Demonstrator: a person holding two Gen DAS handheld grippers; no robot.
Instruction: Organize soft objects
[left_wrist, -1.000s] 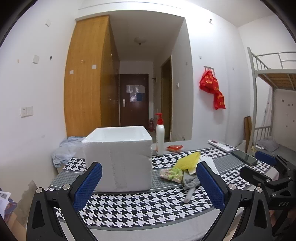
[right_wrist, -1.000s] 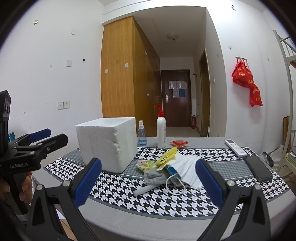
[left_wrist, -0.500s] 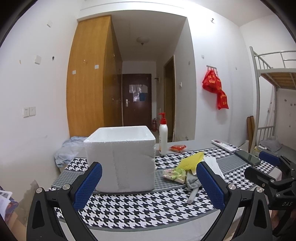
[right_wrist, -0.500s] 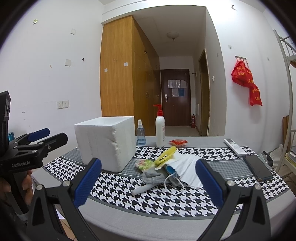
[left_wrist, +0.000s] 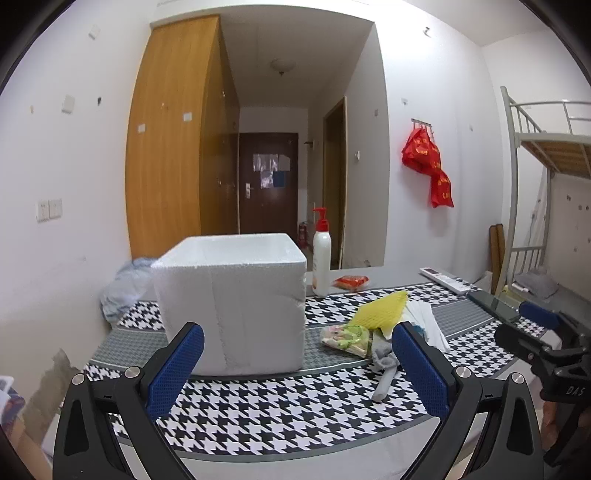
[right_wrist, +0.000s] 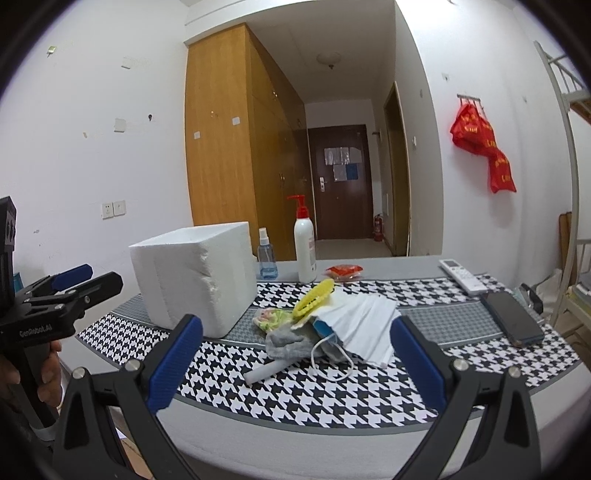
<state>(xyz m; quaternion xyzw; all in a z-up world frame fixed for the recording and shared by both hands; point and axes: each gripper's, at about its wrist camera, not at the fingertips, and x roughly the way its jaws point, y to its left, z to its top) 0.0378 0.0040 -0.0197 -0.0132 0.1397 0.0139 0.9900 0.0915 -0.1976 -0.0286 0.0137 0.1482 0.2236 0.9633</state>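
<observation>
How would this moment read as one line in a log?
left gripper: open, empty | right gripper: open, empty | soft pile: untouched beside foam box | phase: approach

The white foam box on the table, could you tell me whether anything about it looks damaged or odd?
Yes. The white foam box has a chipped, crumbled patch along its front vertical corner, seen in the right wrist view, where the edge is ragged rather than straight. It otherwise stands upright on the houndstooth tablecloth, apart from the heap of soft items.

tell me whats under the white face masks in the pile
Under the white face masks a blue item and a grey sock poke out. How far they run beneath, and anything else there, is covered.
</observation>
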